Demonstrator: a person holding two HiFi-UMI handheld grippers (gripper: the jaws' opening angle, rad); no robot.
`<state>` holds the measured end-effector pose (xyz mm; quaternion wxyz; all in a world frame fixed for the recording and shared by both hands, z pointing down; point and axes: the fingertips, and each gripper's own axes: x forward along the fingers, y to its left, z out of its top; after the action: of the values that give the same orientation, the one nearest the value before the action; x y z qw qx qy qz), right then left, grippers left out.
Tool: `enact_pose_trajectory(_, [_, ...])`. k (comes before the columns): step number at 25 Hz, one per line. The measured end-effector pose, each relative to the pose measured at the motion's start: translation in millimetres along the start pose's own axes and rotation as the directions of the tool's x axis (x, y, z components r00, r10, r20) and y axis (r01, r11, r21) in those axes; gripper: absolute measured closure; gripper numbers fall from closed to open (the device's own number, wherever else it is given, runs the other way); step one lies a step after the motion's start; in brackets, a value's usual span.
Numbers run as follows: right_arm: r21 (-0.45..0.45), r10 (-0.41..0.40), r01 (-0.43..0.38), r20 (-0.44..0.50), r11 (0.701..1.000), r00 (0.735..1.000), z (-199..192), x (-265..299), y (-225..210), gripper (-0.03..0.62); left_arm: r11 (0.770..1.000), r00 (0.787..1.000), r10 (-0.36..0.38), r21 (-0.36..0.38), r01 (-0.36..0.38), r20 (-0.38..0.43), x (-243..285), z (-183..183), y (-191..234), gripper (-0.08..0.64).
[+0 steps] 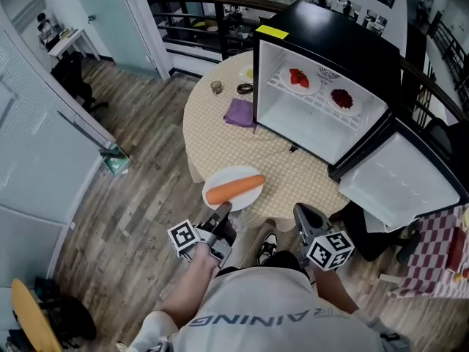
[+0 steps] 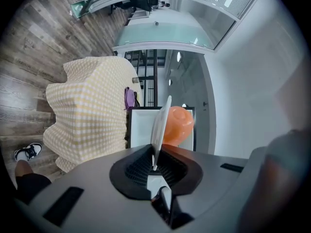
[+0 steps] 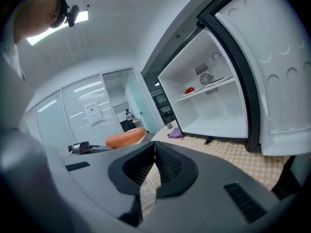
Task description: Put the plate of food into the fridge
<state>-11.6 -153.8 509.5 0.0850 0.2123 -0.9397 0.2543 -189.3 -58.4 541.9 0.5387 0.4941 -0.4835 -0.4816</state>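
Note:
A white plate (image 1: 220, 177) with an orange carrot (image 1: 234, 188) on it hangs at the near edge of the round table (image 1: 212, 138). My left gripper (image 1: 221, 213) is shut on the plate's near rim. In the left gripper view the plate (image 2: 161, 123) stands edge-on between the jaws of the left gripper (image 2: 155, 161), with the carrot (image 2: 177, 125) behind it. The black mini fridge (image 1: 322, 116) stands open on the table, door (image 1: 399, 178) swung right. My right gripper (image 1: 308, 215) is shut and empty, right of the plate; the right gripper (image 3: 154, 147) faces the fridge (image 3: 214, 106).
The fridge's upper shelf holds a plate of red food (image 1: 299, 78) and another of dark red food (image 1: 341, 97); its lower part is bare. A purple cloth (image 1: 239, 112), a small jar (image 1: 216, 87) and a dark ring (image 1: 245, 89) lie left of the fridge. A red checked cloth (image 1: 432, 255) is at right.

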Motion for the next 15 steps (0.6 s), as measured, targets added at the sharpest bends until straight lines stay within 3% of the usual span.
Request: enact_pose_trajectory(15, [0.022,-0.02,0.02,-0.008,1.0,1.0,32,32,-83,0.569,0.998,0.997,0.05,0.028,-0.049,-0.052,121,3,-1,0.529])
